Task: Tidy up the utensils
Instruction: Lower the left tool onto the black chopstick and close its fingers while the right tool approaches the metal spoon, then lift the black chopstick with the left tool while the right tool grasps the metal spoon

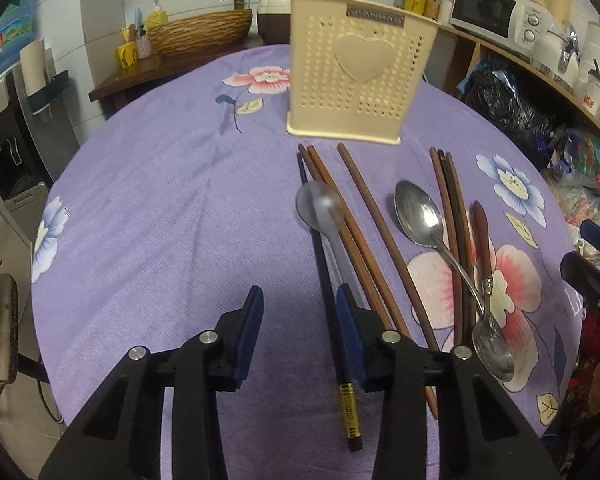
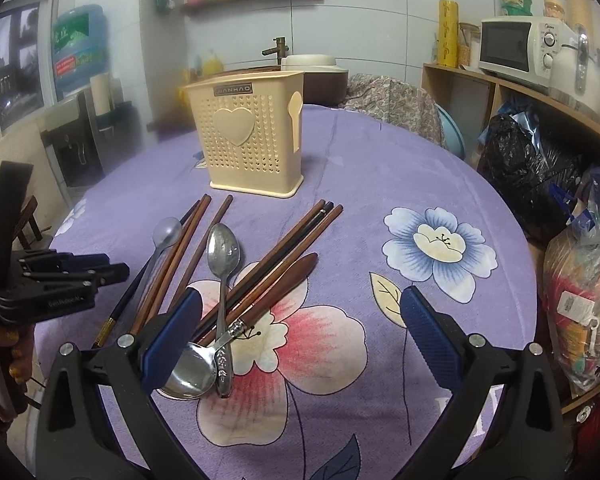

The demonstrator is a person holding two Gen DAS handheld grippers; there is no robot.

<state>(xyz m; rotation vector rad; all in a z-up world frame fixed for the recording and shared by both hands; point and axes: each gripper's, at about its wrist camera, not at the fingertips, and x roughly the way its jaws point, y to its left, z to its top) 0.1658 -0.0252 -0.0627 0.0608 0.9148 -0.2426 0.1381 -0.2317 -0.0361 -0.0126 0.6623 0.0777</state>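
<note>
Utensils lie loose on the purple tabletop (image 1: pixel 148 200) before the cream holder (image 2: pixel 252 136); both hand-held grippers, left (image 1: pixel 298 336) and right (image 2: pixel 300 336), are released and empty. Risk: chopsticks (image 1: pixel 364 240) and spoons (image 2: pixel 223 256) overlap, so a grasp may drag neighbours. Only the right view shows the holder's side spoon emblem.

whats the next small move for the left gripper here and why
Probably shift the left gripper slightly right and down to straddle the black chopstick. Its jaws are open and hold nothing, the chopstick lies just inside its right finger, and the cream utensil holder stands upright beyond.
</note>
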